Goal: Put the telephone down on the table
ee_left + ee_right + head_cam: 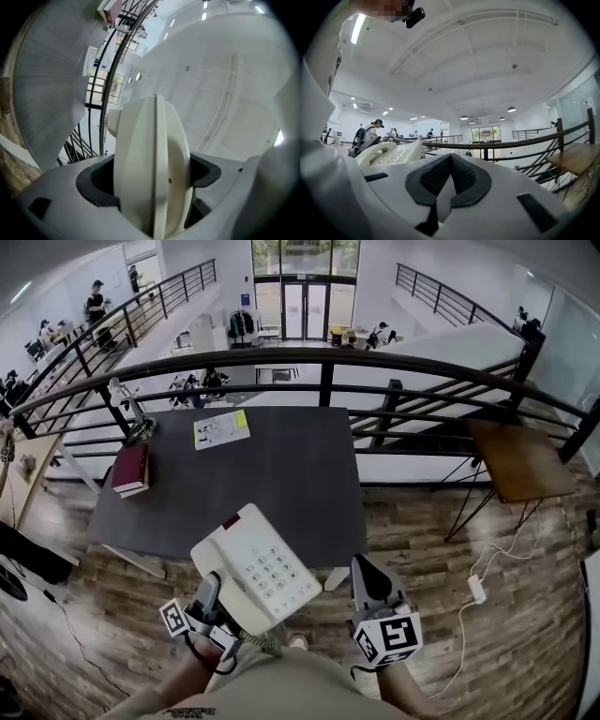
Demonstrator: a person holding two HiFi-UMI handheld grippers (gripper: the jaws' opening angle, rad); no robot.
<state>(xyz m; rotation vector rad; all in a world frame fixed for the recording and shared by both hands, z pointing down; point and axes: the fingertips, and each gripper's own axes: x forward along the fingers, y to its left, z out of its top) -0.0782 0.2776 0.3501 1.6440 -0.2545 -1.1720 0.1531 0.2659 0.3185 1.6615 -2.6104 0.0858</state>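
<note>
A cream push-button telephone [255,568] with its handset on the cradle is held in the air over the near edge of the dark grey table [281,474]. My left gripper [217,601] is shut on the telephone's near end; in the left gripper view the cream body [152,168] fills the space between the dark pads [96,180]. My right gripper [367,582] hangs to the right of the telephone, off the table's near right corner, shut with nothing in it. In the right gripper view the telephone [386,154] shows at the left, beyond the closed pads [447,180].
A red book [130,469] lies at the table's left edge, a printed sheet [221,428] near its far side, and a lamp [131,409] at the far left corner. A curved black railing [328,367] runs behind the table. A small wooden table [520,460] stands at the right; a white cable [487,577] trails on the floor.
</note>
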